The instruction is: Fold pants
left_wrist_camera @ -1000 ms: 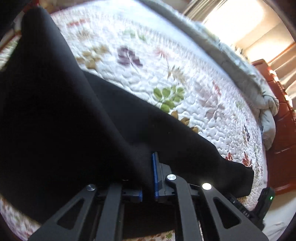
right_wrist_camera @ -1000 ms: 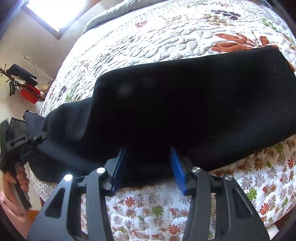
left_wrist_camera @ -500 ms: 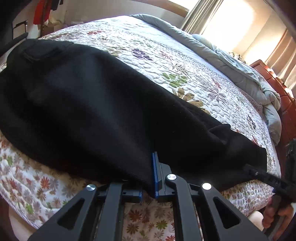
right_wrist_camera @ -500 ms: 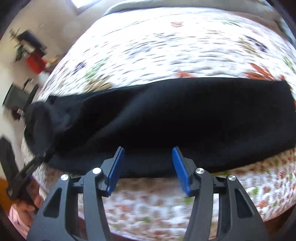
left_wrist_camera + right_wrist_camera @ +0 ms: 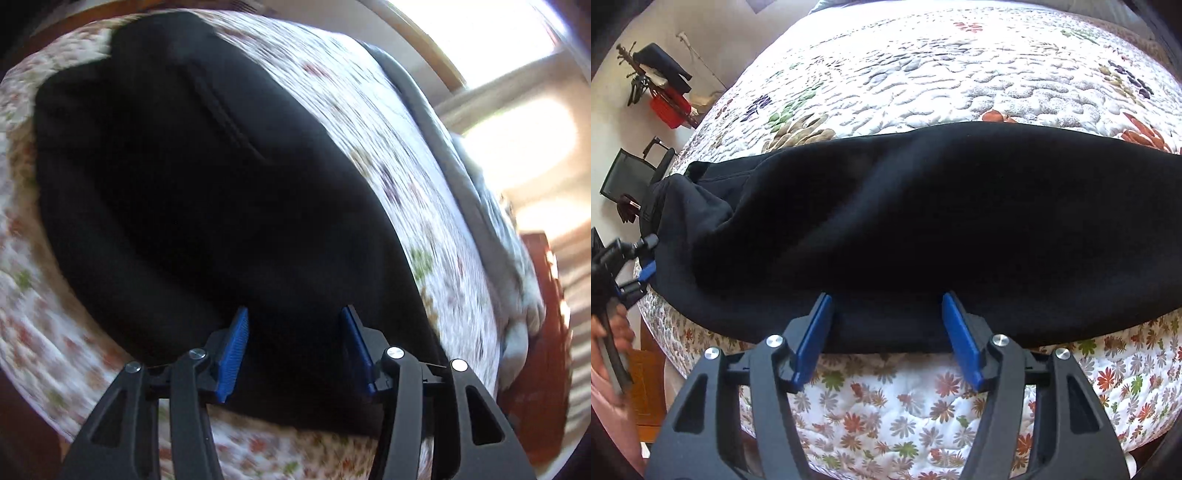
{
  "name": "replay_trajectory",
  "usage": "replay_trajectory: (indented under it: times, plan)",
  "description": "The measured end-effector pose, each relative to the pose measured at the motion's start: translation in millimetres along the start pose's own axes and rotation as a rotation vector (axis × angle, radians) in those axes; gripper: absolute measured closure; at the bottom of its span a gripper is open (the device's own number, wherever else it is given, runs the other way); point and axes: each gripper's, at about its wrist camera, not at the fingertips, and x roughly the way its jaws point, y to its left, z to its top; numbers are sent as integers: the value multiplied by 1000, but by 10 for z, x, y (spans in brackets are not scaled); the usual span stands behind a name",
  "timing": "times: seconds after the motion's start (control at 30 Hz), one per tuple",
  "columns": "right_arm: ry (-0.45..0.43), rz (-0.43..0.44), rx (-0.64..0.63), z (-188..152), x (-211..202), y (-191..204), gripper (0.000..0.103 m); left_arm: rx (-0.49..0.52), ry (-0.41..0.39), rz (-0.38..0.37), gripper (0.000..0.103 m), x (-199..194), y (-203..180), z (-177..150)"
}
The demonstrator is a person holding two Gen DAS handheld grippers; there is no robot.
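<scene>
- Two claws are ours, one in each hand, and both point down at the black pants (image 5: 923, 221) on the flowery quilt (image 5: 942, 74).
- Far to the left, by the wall, we see a dark chair (image 5: 631, 173) and a red box (image 5: 670, 107). They have nothing to do with our job.
- Our left gripper (image 5: 291, 347) is at the thick end of the pants. Its blue jaws are opening, and no cloth is pinched between them. The pads stand apart, just over the cloth. We think they let go so that this end can lie flat.
- From the right camera we can see that same claw at the left edge, with a hand (image 5: 613, 332) on its handle.
- The pants lie long and flat across the bed, one leg on top of the other, close to the near edge. That keeps them easy for us to reach.
- Our right gripper (image 5: 886, 332) is over the near edge of the pants, about the middle. Its jaws are opening too, and the pads do not press the cloth.
- At the far right, a grey blanket (image 5: 491, 206) lies along the other side of the bed.
- We think one fold is done and the next fold, end to end, comes now.
</scene>
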Motion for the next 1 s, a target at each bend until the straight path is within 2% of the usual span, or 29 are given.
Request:
replay_trajectory:
  times: [0.03,0.13,0.2,0.3,0.43,0.47,0.5,0.53,0.57,0.63,0.7,0.77,0.87,1.0]
  plan:
    - [0,0,0,7,21,20,41,-15,-10,19,44,-38,64,70]
    - [4,3,1,11,27,11,39,-39,-13,53,39,-54,213,297]
    - [3,2,-1,11,34,20,37,-61,13,43,38,-9,288,421]
    - [-3,-9,-14,9,58,62,35,-112,37,-7,27,20,384,572]
    - [-4,-12,-18,7,59,66,34,-144,-19,30,26,-40,338,678]
    - [-4,-10,-18,7,60,64,34,-142,-16,26,28,-25,333,693]
    - [-3,-9,-19,8,63,64,34,-137,-8,26,35,-4,333,708]
    - [-1,-8,-21,10,66,66,34,-123,-6,43,49,14,314,716]
    - [-1,-7,-21,11,68,67,33,-102,-8,62,52,23,294,721]
    - [-2,-5,-19,9,72,71,32,-73,-26,49,73,8,260,746]
    - [-5,-6,-23,4,76,81,31,-64,-81,55,88,-104,231,729]
    - [-4,-9,-26,5,77,89,30,-50,-143,46,90,-262,189,662]
    - [-1,-2,-21,13,75,77,30,24,-258,59,90,-577,57,465]
    - [3,4,-18,24,82,76,29,-5,-311,99,90,-722,187,177]
